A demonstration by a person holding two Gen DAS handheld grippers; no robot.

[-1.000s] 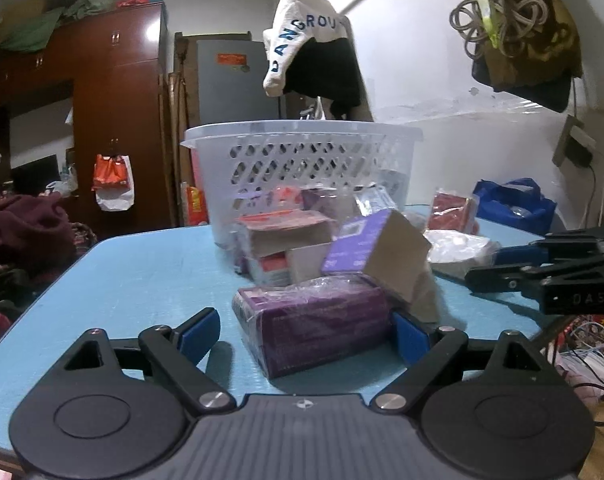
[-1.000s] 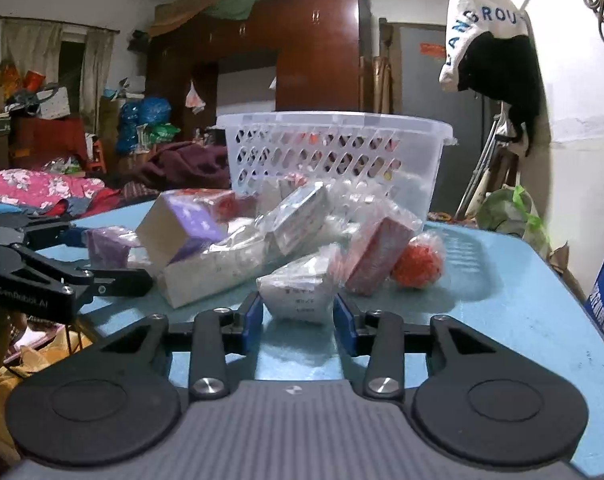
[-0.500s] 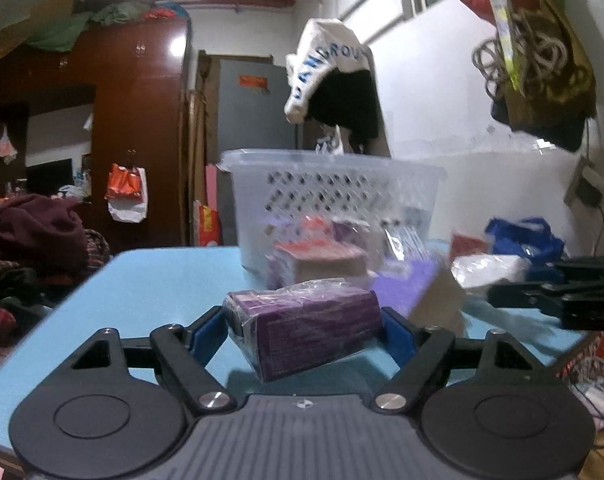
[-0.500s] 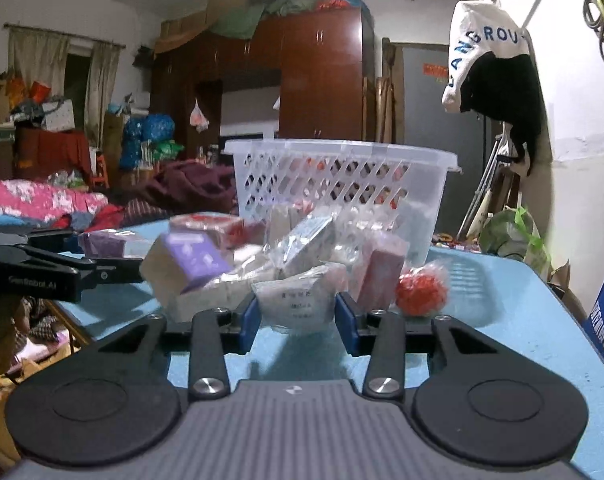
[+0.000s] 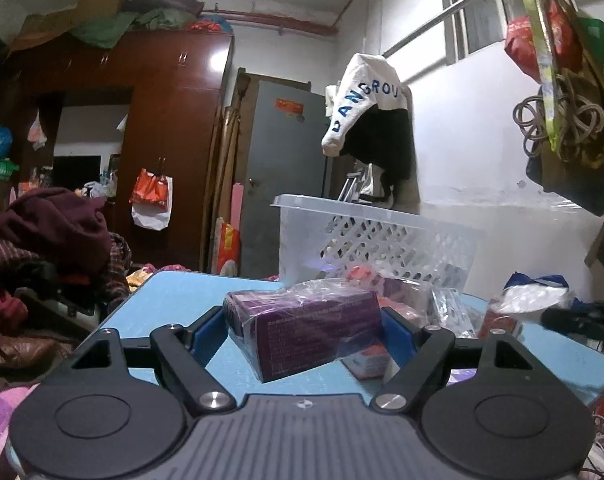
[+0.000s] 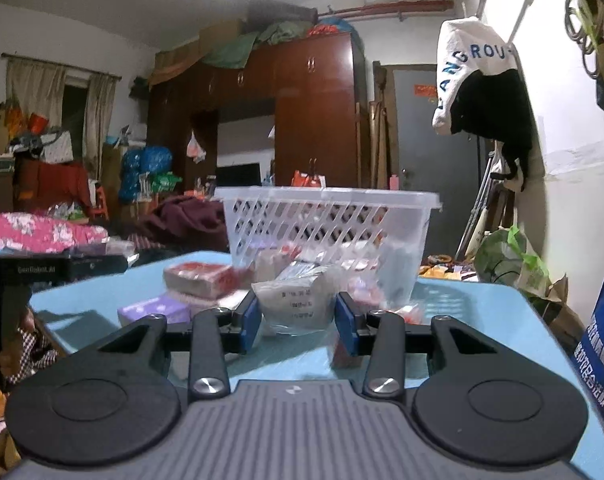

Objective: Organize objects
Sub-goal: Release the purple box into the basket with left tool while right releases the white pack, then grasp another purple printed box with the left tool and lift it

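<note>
My left gripper (image 5: 302, 336) is shut on a purple box wrapped in clear plastic (image 5: 305, 330) and holds it above the blue table (image 5: 170, 300). My right gripper (image 6: 298, 316) is shut on a white plastic packet with printed text (image 6: 298, 304) and holds it lifted off the table (image 6: 481, 312). A white perforated basket (image 5: 381, 236) stands at the far side; it also shows in the right wrist view (image 6: 325, 224). Boxes and packets lie in a pile in front of it (image 6: 202, 276).
A small purple box (image 6: 154, 312) and red boxes lie left of my right gripper. A blue bag (image 6: 601, 344) stands at the table's right edge. The left gripper shows at the left in the right wrist view (image 6: 54, 266). Clothes hang on the right wall (image 5: 373, 120).
My left gripper closed on the purple box and lifted it. My right gripper raised the white packet off the table. Both views now tilt upward.
</note>
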